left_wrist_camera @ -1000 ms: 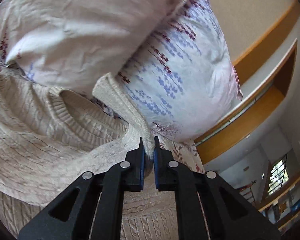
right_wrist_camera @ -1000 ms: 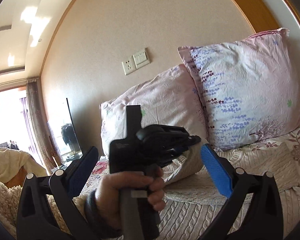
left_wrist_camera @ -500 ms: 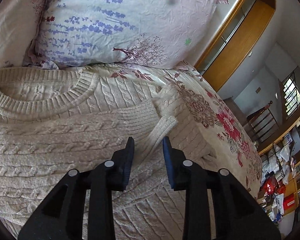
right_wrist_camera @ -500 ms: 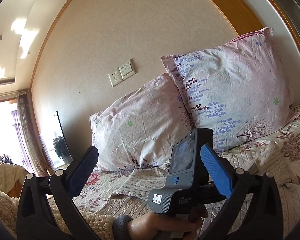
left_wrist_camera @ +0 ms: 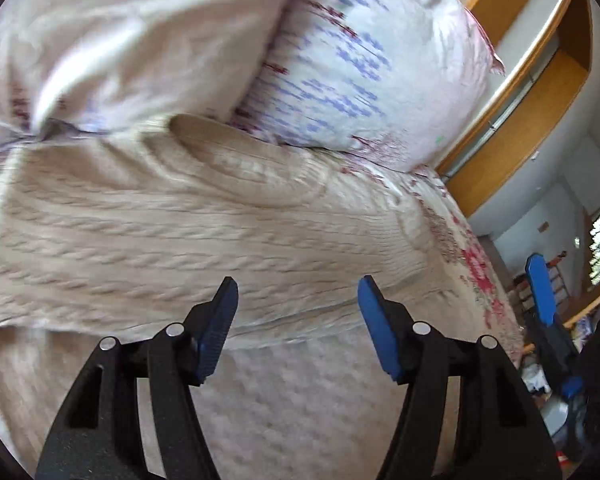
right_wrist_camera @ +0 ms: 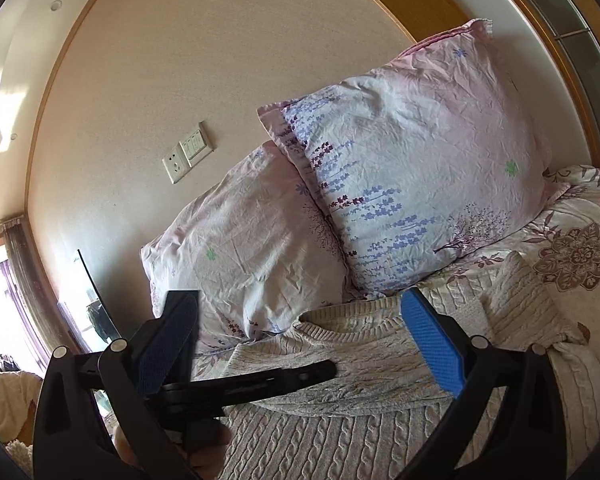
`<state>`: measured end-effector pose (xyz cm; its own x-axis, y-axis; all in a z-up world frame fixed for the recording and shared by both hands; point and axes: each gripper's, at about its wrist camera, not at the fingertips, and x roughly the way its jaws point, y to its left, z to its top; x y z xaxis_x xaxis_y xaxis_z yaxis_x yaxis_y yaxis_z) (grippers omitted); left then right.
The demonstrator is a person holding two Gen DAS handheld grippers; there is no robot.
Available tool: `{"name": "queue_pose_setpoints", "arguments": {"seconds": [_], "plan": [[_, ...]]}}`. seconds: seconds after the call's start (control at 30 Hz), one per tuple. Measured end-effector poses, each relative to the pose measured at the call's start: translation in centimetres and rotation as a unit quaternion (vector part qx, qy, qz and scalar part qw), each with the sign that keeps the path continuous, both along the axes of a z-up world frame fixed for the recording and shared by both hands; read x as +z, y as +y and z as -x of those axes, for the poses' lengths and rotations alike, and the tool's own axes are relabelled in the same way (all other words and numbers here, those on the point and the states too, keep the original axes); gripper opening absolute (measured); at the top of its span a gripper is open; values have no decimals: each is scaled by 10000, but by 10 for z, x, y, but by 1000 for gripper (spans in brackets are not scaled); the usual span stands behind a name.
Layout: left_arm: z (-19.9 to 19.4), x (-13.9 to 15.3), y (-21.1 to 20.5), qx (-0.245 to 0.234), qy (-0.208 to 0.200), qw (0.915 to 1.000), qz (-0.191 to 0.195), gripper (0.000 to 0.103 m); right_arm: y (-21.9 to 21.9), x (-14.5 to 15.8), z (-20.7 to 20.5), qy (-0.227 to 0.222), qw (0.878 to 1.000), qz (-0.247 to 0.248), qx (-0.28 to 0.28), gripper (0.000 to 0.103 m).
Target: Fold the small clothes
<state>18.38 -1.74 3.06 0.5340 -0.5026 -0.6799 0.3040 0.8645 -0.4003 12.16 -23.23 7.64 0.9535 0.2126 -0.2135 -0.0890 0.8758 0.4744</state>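
Observation:
A cream cable-knit sweater (left_wrist_camera: pixel 204 232) lies flat on the bed, its neckline against the pillows and one sleeve folded across its body. My left gripper (left_wrist_camera: pixel 296 284) hovers over the sweater's middle; its jaws are opening and nothing is between them. In the right wrist view the sweater (right_wrist_camera: pixel 380 356) lies below my right gripper (right_wrist_camera: pixel 296 300), which stands wide open and holds nothing. The left gripper's black fingers (right_wrist_camera: pixel 268 382) reach over the knit from the left there, with a hand (right_wrist_camera: pixel 204 444) beneath. One blue pad (left_wrist_camera: pixel 540 292) of the right gripper shows at the left view's right edge.
Two pink floral pillows (right_wrist_camera: pixel 412 184) (right_wrist_camera: pixel 252 252) lean on the wall behind the sweater. A flowered bedspread (right_wrist_camera: pixel 576 256) lies to the right. A wooden frame (left_wrist_camera: pixel 532 120) borders the bed. A wall socket and switch (right_wrist_camera: pixel 188 156) sit above the pillows.
My left gripper was shut on the sweater's sleeve cuff; it has let go, opened wide and drawn back over the body. The sleeve now lies folded across the sweater. The right gripper's view has rolled.

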Motion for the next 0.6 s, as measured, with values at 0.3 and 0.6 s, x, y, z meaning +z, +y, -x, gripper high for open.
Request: {"name": "queue_pose_setpoints", "arguments": {"seconds": [0.3,0.6], "plan": [[52,-10,132,1059,13,9889,-1038,64,-73,-27,-81,2616,9641,-108,-435,65],[29,-32,143,1119,345,9903,-749,64,-101,-73,-126,3625,9306,-113,-500,39]]}}
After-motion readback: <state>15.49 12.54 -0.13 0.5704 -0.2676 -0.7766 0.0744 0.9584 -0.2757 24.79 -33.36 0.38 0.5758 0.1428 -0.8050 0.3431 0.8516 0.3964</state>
